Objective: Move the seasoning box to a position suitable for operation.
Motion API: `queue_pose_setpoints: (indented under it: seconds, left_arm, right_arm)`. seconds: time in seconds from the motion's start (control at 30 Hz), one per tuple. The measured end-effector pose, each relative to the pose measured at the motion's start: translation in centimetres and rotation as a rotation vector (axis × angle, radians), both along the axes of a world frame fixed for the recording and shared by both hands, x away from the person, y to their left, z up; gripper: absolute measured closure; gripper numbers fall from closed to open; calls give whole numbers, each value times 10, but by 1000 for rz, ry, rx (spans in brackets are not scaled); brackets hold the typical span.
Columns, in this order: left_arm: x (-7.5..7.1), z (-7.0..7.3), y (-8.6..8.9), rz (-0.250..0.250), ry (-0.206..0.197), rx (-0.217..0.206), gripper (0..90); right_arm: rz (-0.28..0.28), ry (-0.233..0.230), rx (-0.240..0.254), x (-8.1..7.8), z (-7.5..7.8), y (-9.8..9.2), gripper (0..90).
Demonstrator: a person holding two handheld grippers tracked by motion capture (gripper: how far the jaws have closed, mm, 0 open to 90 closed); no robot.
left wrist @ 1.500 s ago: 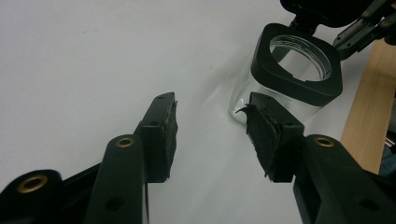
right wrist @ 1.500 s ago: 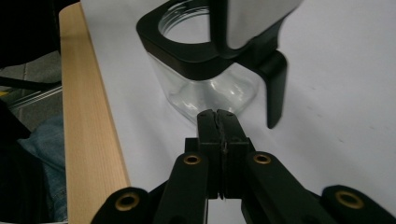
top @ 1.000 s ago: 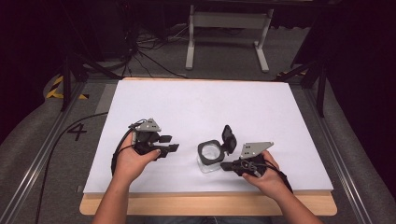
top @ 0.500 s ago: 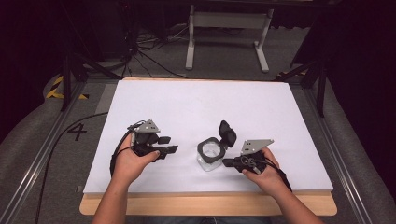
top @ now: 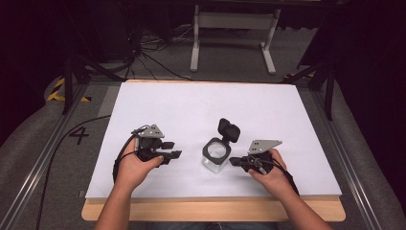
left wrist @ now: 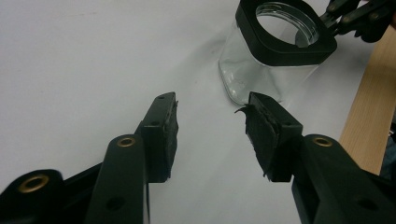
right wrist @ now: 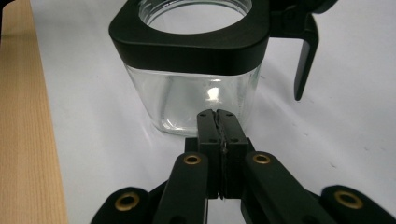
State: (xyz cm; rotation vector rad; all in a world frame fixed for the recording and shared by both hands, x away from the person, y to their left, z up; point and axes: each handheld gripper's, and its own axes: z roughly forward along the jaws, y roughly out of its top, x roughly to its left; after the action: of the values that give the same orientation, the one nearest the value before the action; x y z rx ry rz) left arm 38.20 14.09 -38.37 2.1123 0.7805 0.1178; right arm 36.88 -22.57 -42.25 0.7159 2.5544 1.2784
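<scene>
A clear glass jar (top: 214, 154) with a black collar stands upright on the white mat, its hinged black lid (top: 229, 130) flipped up behind it. The jar (left wrist: 273, 60) looks empty. My left gripper (top: 171, 149) rests to the jar's left, a short gap away, open with nothing between its pads (left wrist: 164, 126). My right gripper (top: 233, 161) sits just right of the jar, shut on nothing, its tips close to the glass wall (right wrist: 196, 100). The right gripper's closed tips (right wrist: 217, 116) point at the jar's lower side. The lid's latch (right wrist: 303, 51) hangs down at the right in that view.
The white mat (top: 201, 105) covers most of the wooden table (top: 215, 211); a strip of bare wood runs along the near edge. A metal stand (top: 232, 21) and cables lie on the floor beyond the table. A "4" marking (top: 79, 135) is at the left.
The jar's lid has swung a little further up and back. My right gripper shifted slightly and stays next to the jar. The left gripper has held still.
</scene>
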Motion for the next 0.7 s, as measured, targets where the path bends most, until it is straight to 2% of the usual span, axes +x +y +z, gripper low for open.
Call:
queue_pose_setpoints:
  seconds: [0.17, 0.23, 0.3, 0.37, 0.53, 0.7]
  left_arm:
    - [8, -6, -8, -32, -3, -1, 623]
    - [11, -7, -12, -32, -28, -2, 706]
    - [14, -11, -19, -37, -30, -10, 795]
    - [18, -16, -27, -41, -32, 4, 844]
    - [25, -28, -40, -78, -1, 30, 889]
    - [28, -35, -53, -121, 17, 33, 896]
  right_arm:
    - [-57, -19, 11, -5, 10, -20, 900]
    - [-87, -26, 20, -6, 14, -30, 900]
    - [-116, -24, 35, -7, 17, -40, 900]
    - [-139, -31, 48, -8, 19, -49, 900]
    - [-168, -37, 64, -13, 22, -61, 900]
    - [-175, -43, 68, -16, 22, -67, 900]
